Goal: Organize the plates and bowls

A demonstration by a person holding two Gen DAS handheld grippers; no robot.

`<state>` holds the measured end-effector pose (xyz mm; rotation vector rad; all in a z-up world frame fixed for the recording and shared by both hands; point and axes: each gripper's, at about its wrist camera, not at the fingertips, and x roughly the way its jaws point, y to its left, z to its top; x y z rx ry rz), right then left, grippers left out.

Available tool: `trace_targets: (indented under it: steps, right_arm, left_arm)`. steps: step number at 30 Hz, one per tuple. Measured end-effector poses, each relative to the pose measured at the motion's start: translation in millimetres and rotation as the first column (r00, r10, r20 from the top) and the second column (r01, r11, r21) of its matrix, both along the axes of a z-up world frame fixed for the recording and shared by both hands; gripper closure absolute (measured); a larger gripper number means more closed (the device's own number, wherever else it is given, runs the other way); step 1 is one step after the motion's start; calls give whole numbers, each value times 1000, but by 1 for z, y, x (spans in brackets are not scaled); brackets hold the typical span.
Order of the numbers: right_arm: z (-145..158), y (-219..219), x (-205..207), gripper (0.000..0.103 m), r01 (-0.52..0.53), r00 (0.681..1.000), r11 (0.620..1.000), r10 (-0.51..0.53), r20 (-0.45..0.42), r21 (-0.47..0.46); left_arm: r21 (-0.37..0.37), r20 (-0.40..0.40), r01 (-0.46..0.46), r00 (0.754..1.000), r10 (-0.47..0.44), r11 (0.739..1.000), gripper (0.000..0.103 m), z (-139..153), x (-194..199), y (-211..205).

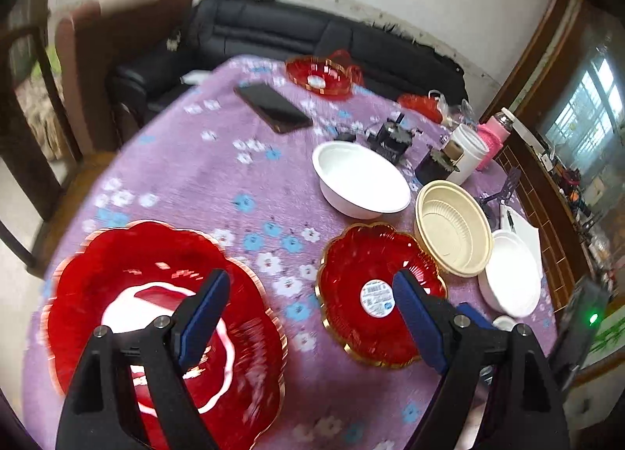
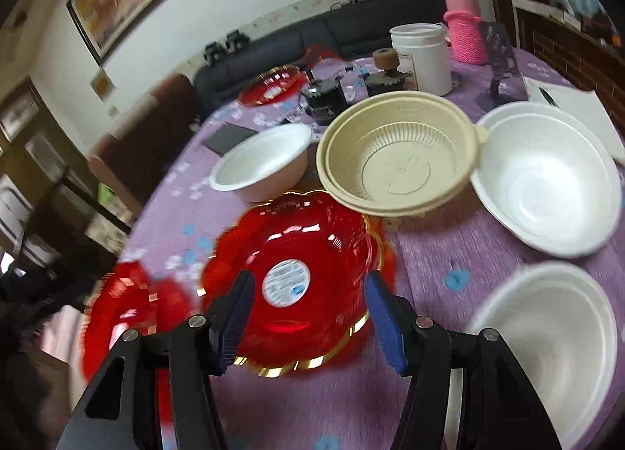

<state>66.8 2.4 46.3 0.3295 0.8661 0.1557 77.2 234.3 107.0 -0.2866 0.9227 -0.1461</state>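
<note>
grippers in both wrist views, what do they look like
The left gripper and right gripper look alike: black angular plastic arms with triangular cut-outs, silver round pivot pins, and two fingers faced with flat blue pads. No cables, markings or sleeves show.

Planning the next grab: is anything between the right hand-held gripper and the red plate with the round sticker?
Nothing visible. The right hand-held gripper is open just above the red plate, whose top is bare. The beige bowl sits beyond it.
</note>
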Motion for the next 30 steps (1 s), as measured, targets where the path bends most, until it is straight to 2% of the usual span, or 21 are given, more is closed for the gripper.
trace_targets:
  steps: [2,9,12,15,17,18,21,22,23,25,30]
  right_arm:
    - [-6,1,7,40,2,1000,1000,-2,-5,-13]
    - [-19,0,18,40,-16,1000,999,16,-9,-34]
    - [-22,0,22,40,-60,998,998,60,-11,3]
    - [-16,-6,18,40,-63,998,997,62,21,46]
    - [-12,-12,16,40,-31,999,999,30,40,36]
    - [-12,-14,17,40,-15,999,999,14,36,28]
    - [-20,-16,22,40,-15,1000,999,15,-5,38]
    - [-21,-14,23,40,-27,1000,999,27,-10,32]
    - [-20,-12,22,40,-35,999,999,36,-8,25]
    - [-21,-8,23,38,-45,999,999,45,-5,-2]
    - [-28,-1,29,39,-78,996,996,76,-45,-34]
  left_arm:
    - [-16,-37,13,999,-14,1000,19,-10,19,-5]
    - [30,-144,32,989,-28,999,19,-48,61,-26]
    - [24,-193,47,980,-42,999,19,-63,72,-33]
    - [46,-190,57,981,-47,997,20,-68,76,-42]
    - [35,-206,76,976,-68,996,22,-72,79,-46]
    - [35,-210,78,975,-69,996,24,-73,80,-48]
    - [61,-225,115,969,-98,991,41,-75,83,-57]
    - [72,-224,123,969,-105,990,53,-74,84,-59]
    - [72,-223,148,966,-129,986,59,-72,84,-63]
    - [102,-226,162,965,-136,981,59,-71,87,-66]
    - [72,-307,164,942,-135,984,59,-90,100,-63]
